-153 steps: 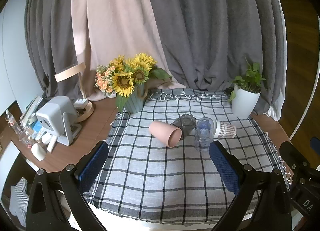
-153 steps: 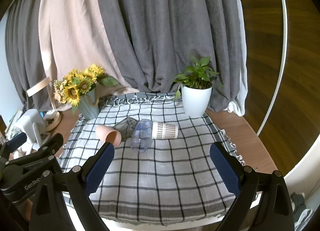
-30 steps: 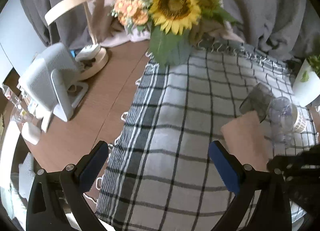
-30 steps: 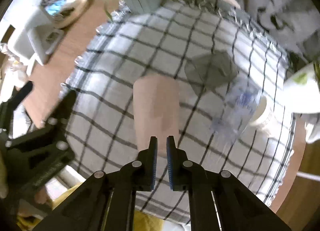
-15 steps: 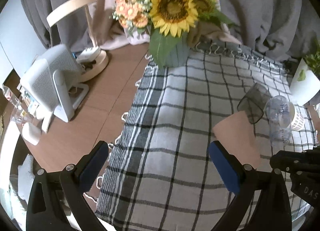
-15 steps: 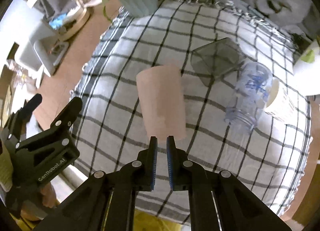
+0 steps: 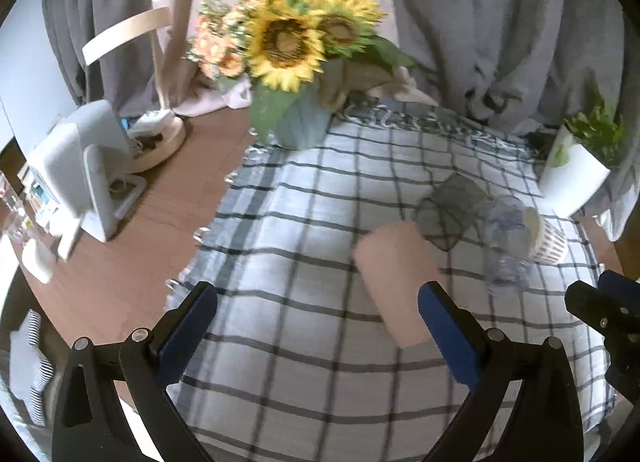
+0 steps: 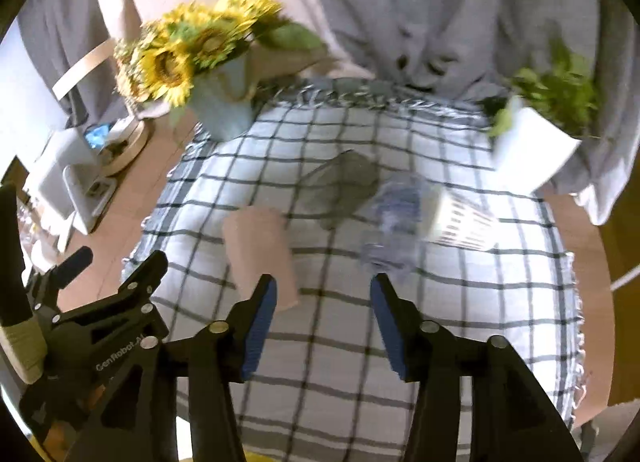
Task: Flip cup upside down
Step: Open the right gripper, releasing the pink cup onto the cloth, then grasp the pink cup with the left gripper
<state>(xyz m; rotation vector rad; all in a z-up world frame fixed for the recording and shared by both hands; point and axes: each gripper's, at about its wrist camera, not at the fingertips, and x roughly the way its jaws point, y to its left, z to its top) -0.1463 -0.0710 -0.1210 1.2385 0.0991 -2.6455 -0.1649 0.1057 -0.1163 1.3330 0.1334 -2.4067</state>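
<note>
A pink cup (image 8: 262, 256) stands upside down on the checked cloth, wide mouth down, and it also shows in the left wrist view (image 7: 394, 282). My right gripper (image 8: 322, 326) is open and empty, just in front of and to the right of the cup, its left finger close to the cup's lower edge. My left gripper (image 7: 316, 336) is open and empty, low over the cloth, its right finger in front of the cup. A dark grey cup (image 8: 340, 185), a clear cup (image 8: 394, 217) and a white patterned cup (image 8: 464, 227) lie on their sides behind.
A sunflower vase (image 7: 298, 123) stands at the cloth's back left and a white plant pot (image 8: 528, 151) at the back right. A white device (image 7: 86, 165) and small items sit on the wooden table to the left. Curtains hang behind.
My right gripper has opened and let go of the pink cup, which now stands mouth down on the cloth. Both grippers have pulled back and tilted up.
</note>
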